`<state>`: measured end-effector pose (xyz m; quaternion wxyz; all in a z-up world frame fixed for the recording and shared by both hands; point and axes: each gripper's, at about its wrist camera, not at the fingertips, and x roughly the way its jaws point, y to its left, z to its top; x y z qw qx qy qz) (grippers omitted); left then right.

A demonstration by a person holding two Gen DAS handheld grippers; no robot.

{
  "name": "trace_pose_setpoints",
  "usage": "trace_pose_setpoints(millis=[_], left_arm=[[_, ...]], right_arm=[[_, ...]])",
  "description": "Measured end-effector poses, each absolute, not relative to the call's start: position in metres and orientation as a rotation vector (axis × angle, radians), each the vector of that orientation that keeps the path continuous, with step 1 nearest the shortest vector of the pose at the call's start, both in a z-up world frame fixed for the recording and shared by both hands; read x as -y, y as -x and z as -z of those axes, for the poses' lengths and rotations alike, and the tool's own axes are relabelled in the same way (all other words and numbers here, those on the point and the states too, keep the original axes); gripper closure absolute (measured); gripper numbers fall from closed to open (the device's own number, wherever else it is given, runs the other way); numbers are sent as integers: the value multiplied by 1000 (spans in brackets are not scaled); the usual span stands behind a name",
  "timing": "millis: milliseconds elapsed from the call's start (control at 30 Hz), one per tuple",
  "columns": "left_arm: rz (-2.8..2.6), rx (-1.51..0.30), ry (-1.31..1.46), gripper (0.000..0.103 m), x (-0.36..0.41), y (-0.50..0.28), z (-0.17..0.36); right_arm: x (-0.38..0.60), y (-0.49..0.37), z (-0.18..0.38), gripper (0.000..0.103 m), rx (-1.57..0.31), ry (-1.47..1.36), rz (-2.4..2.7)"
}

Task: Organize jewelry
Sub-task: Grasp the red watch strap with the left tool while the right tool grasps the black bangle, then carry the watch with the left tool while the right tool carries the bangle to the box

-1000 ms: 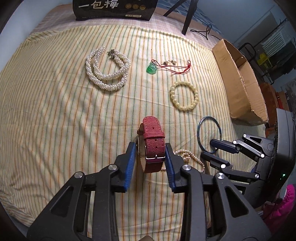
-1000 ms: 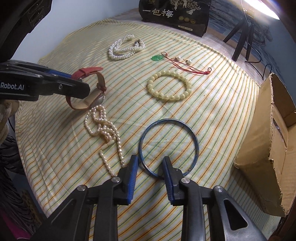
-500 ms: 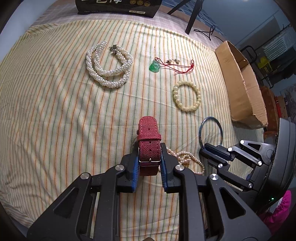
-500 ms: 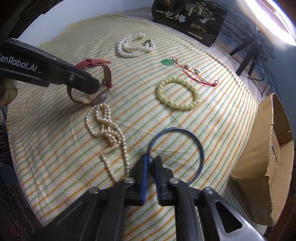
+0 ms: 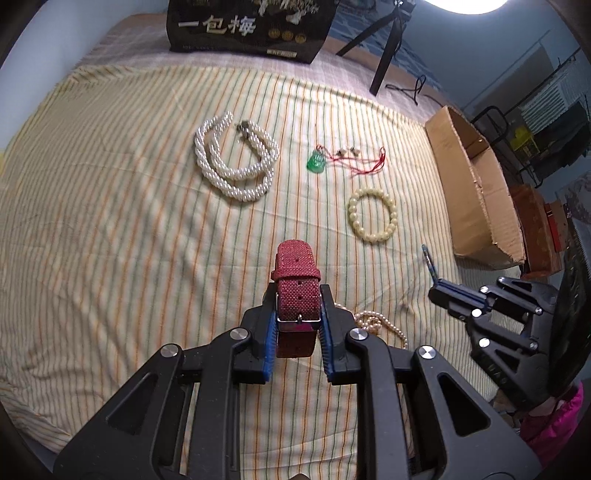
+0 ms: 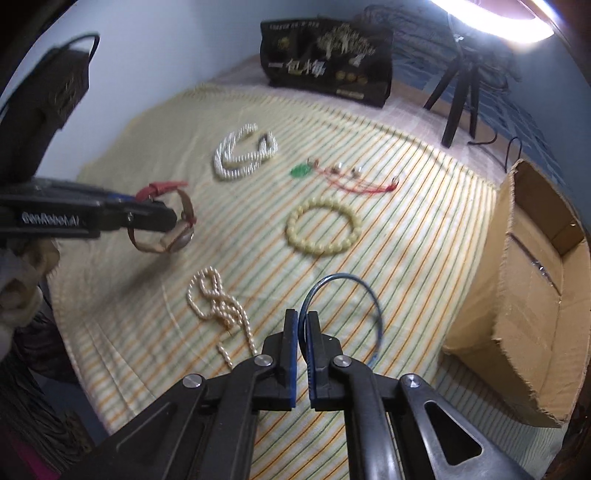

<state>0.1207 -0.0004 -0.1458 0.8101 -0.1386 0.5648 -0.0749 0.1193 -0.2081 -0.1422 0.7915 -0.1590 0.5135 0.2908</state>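
My left gripper is shut on a red-strapped watch and holds it above the striped cloth. In the right wrist view the watch hangs from the left gripper. My right gripper is shut on a thin blue bangle, lifted and tilted off the cloth; it shows edge-on in the left wrist view. On the cloth lie a white pearl rope, a green pendant on red cord, a yellow bead bracelet and a thin pearl string.
An open cardboard box lies at the cloth's right edge, also in the right wrist view. A black printed bag stands at the back. A tripod stands behind the cloth.
My left gripper closed on the watch and raised it. My right gripper closed on the blue bangle and lifted it off the cloth, tilting it upright.
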Motion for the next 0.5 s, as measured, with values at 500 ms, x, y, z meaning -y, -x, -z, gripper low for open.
trace_pose_setpoints(millis=[500], left_arm=[[197, -1100, 251, 85, 20, -113, 113]], right_arm=[[235, -117, 99, 102, -994, 281, -564]])
